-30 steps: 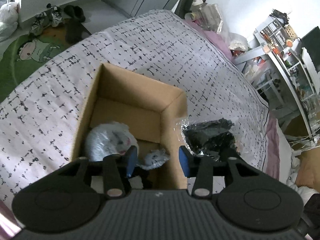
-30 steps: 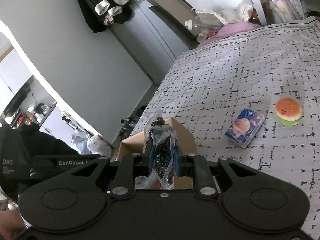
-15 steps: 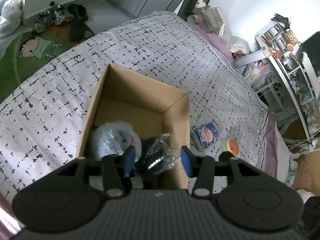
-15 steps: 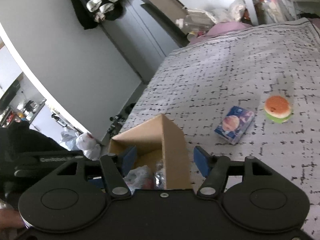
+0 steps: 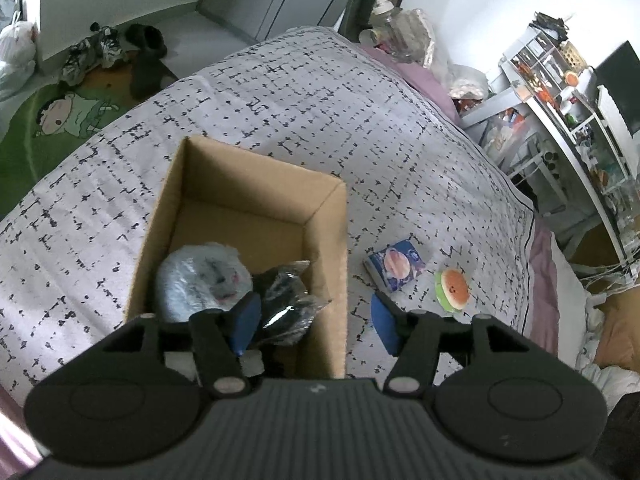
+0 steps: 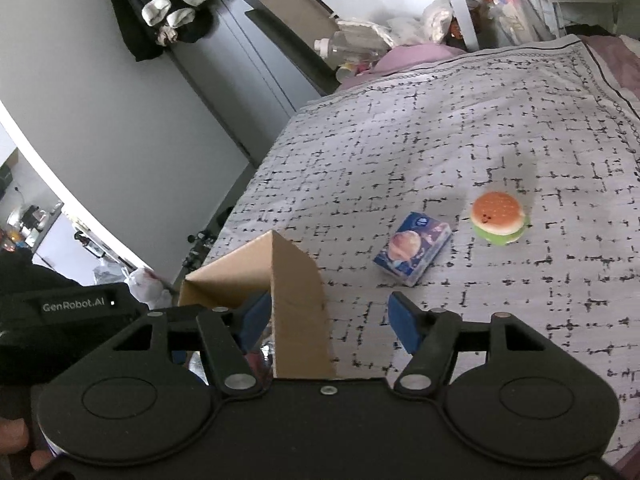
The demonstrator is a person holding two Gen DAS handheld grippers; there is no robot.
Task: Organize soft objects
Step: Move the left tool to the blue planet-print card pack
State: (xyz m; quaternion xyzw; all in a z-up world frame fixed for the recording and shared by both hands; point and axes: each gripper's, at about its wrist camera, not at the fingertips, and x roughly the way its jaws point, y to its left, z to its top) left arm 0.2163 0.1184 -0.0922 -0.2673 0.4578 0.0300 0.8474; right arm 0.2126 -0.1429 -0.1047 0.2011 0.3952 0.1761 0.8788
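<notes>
From the left wrist view, the left gripper hangs over the near right corner of the cardboard box, its blue pads parted about halfway and gripping nothing; the jaws have just been opening, and the box's right wall runs up between them without touching either pad. Inside the box lie a pale bagged bundle and, just right of it, a black bagged item that sits beside the left pad. A second ago that black item was outside the box on its right, and the blue packet and burger toy behind it were hidden; now both lie on the bedspread right of the box. Beyond the bed are a green cartoon rug, shoes and cluttered shelves. From the right wrist view, the right gripper stands well open and empty, straddling the box's corner wall; a second ago it was clamped on the black bagged item, and its jaws have since been opening. The blue packet and burger toy rest farther right on the bedspread, close together but apart. Dark clothes hang on the grey wall at far left.
</notes>
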